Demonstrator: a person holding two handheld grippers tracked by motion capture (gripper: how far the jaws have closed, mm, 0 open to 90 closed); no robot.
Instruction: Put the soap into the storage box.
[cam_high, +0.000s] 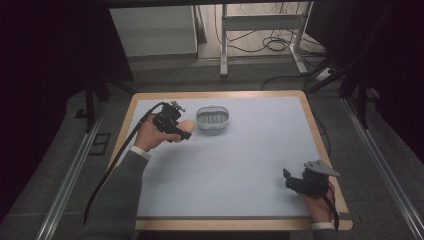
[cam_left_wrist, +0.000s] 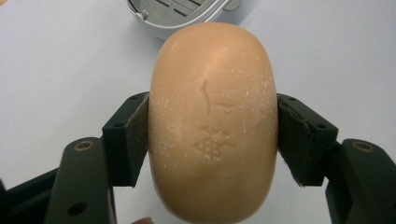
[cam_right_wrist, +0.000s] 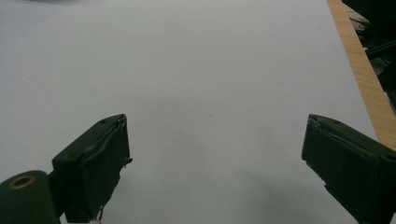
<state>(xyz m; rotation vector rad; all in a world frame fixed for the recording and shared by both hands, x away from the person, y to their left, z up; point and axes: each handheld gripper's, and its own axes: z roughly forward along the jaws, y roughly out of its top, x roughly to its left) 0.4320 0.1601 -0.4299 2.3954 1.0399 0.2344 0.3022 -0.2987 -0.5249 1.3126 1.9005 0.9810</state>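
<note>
Item: oval peach-coloured soap bar (cam_left_wrist: 212, 126), clamped in left hand-held gripper (cam_high: 176, 128), just beside grey slotted soap dish (cam_high: 212, 119) on pale blue tabletop (cam_high: 240, 165). Step: carrying. Next: likely lower into dish, release. Right hand-held gripper (cam_right_wrist: 215, 168) spread, empty.

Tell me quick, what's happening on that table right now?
Left tongs shut on soap, just short of the dish. Right tongs open, idle near the table's right edge. Nothing between soap and dish.
</note>
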